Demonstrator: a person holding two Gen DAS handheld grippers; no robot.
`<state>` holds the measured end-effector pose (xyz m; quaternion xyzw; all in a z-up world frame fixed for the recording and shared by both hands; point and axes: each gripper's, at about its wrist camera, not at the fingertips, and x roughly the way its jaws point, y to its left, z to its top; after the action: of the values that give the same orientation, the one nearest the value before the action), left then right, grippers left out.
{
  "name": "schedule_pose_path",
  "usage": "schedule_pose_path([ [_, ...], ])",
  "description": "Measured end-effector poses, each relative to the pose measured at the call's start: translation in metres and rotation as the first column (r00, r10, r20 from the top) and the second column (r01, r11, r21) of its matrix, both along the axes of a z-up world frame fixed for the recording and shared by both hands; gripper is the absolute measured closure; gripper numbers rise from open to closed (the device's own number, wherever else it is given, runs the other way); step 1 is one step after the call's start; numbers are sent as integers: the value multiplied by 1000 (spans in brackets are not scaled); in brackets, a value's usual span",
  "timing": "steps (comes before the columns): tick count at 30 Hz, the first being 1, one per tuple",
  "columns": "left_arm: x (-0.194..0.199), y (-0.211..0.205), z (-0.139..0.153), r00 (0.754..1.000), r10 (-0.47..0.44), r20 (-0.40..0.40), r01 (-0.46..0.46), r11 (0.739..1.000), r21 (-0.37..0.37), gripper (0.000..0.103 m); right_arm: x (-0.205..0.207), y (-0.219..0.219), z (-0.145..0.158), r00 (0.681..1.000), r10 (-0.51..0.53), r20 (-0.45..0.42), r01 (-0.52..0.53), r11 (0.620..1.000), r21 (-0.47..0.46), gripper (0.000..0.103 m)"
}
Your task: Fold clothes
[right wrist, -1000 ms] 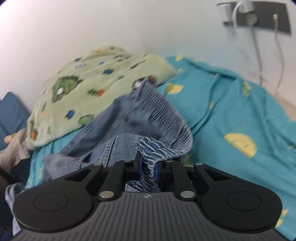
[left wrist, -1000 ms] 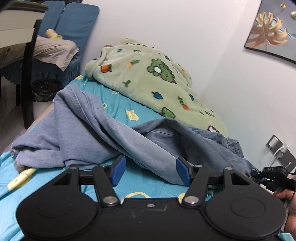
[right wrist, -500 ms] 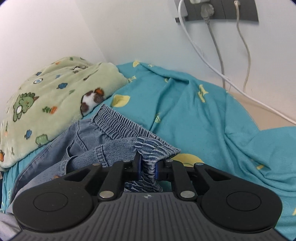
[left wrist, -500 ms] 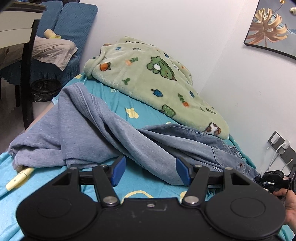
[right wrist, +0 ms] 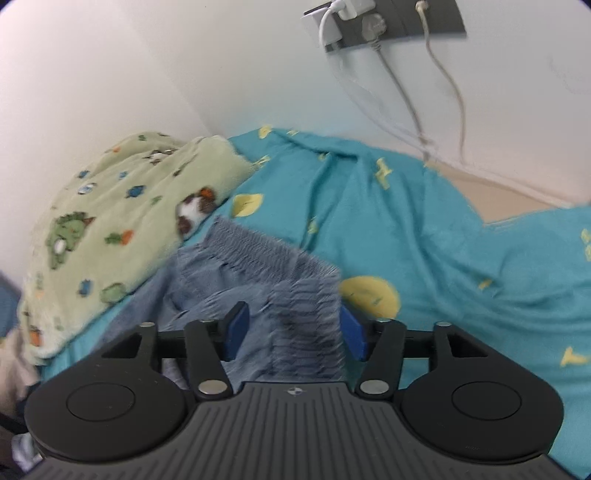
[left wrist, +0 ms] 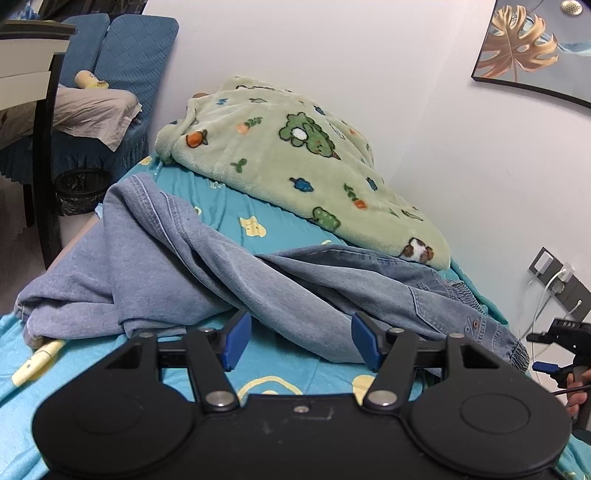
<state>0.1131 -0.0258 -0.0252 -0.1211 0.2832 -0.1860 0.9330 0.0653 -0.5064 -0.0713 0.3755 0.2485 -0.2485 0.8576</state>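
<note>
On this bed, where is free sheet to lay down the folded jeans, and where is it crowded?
Free: the teal sheet between the jeans waistband and the wall with the sockets. A narrower strip lies between the jeans and the green blanket. Crowded: the rumpled jeans legs beside the cream tube.

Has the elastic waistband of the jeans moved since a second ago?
Yes. The waistband dropped from raised against the green blanket down onto the teal sheet, as the right gripper jaws are opening around it.
</note>
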Motion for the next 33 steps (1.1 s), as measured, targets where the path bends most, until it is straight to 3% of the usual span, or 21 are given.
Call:
schedule_pose_path([
  [4, -1, 0, -2, 1000, -6, -2, 6, 1000, -2, 45, 1, 9, -9, 998, 21, 54, -31, 981, 192, 23],
  [6, 0, 0, -2, 1000, -5, -8, 5, 1000, -7, 45, 7, 15, -19, 996, 35, 81, -58, 952, 300, 18],
  [9, 3, 0, -4, 1000, -1, -19, 1, 1000, -5, 45, 23, 24, -40, 998, 28, 53, -47, 909, 414, 12],
  [12, 5, 1, -6, 1000, 8, -28, -8, 1000, -8, 45, 37, 26, -60, 1000, 6, 14, -12, 883, 469, 12],
  [14, 7, 2, -7, 999, 15, -35, -16, 1000, -11, 45, 42, 21, -65, 1000, -28, 5, 23, 890, 455, 14],
  [17, 11, 4, -9, 999, 22, -48, -23, 1000, -19, 45, 45, 13, -66, 999, -34, 19, 23, 900, 435, 27],
  [19, 13, 5, -10, 998, 26, -56, -28, 999, -31, 45, 44, 13, -60, 1000, -12, 6, 9, 917, 400, 76],
  [21, 14, 7, -9, 997, 32, -65, -35, 998, -46, 45, 40, 16, -53, 1000, 5, 13, -10, 933, 359, 87],
  [25, 13, 12, -7, 997, 40, -70, -44, 997, -61, 45, 25, 26, -35, 1000, 25, 11, -27, 960, 279, 94],
  [33, 12, 23, -3, 994, 58, -87, -67, 992, -107, 45, 11, 20, -62, 991, -1, -134, 47, 941, 336, 95],
])
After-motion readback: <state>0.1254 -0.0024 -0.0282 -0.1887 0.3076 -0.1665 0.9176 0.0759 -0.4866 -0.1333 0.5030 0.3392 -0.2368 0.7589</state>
